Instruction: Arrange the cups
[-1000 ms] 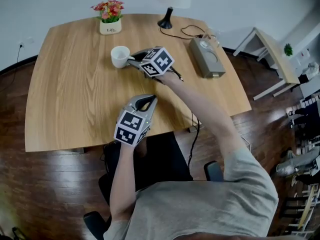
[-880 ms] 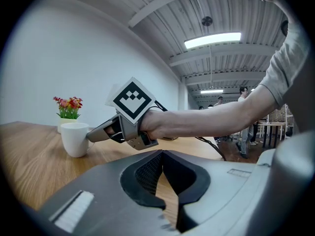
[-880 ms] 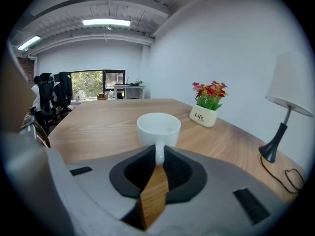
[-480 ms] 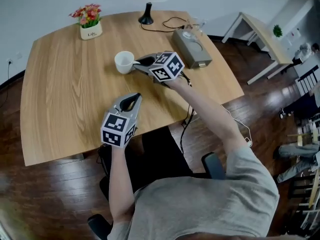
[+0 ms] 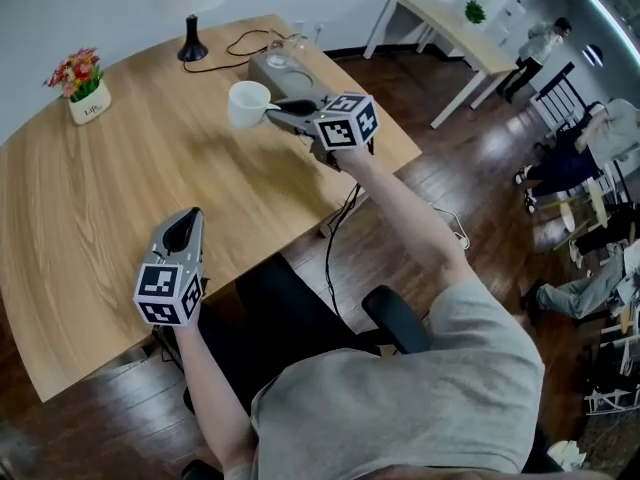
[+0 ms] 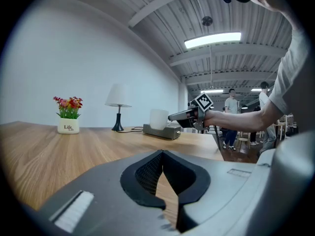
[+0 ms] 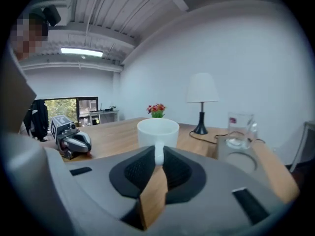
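A white cup [image 5: 247,103] hangs in the air above the wooden table [image 5: 110,188], near the far right corner. My right gripper [image 5: 274,112] is shut on its handle; in the right gripper view the cup [image 7: 157,132] stands upright just beyond the jaws [image 7: 157,162]. A clear glass cup [image 5: 284,51] stands on a grey box [image 5: 296,78] right behind it. My left gripper [image 5: 184,230] rests low at the table's near edge, shut and empty [image 6: 161,156]. From there I see the right gripper [image 6: 180,116] holding the cup [image 6: 158,118].
A black-footed lamp [image 5: 190,40] and its cable sit at the far edge. At the far left stands a small flower pot [image 5: 86,90]. The table edge drops off to the right onto a dark wood floor; people and furniture are farther off.
The right gripper has lifted the white cup off the table and carried it right, toward the grey box. The left gripper stayed put. The head view swung right.
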Available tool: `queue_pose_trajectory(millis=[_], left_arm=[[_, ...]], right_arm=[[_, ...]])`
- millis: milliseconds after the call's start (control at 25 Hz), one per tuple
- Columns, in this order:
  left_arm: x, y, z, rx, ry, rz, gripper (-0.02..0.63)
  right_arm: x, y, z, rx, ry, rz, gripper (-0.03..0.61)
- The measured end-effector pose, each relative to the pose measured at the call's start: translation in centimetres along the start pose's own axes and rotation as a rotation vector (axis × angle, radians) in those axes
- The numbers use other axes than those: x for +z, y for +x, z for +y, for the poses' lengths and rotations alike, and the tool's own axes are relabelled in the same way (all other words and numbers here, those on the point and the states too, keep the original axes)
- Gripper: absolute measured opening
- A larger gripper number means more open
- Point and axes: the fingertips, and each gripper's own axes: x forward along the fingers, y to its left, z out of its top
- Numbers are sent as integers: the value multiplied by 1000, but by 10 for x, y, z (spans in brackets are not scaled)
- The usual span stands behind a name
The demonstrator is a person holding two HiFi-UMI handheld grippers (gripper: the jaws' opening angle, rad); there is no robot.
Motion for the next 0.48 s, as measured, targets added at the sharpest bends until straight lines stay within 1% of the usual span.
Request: queue_pose_trajectory(millis=[160,280,360,480], left_arm=[[0,0,0,0,0,0,9],[-1,0,0,0,0,4,8],[-1,0,-1,0,0,3,9],[-1,0,-1,0,1,0,9]], right_arm=[[22,-53,-73,-183,13,-37,54],[20,-75,-120,-287,22,-2,54],[13,-81,-140,-316,30,34,54],[2,-81,-154,-317,44,75,54]])
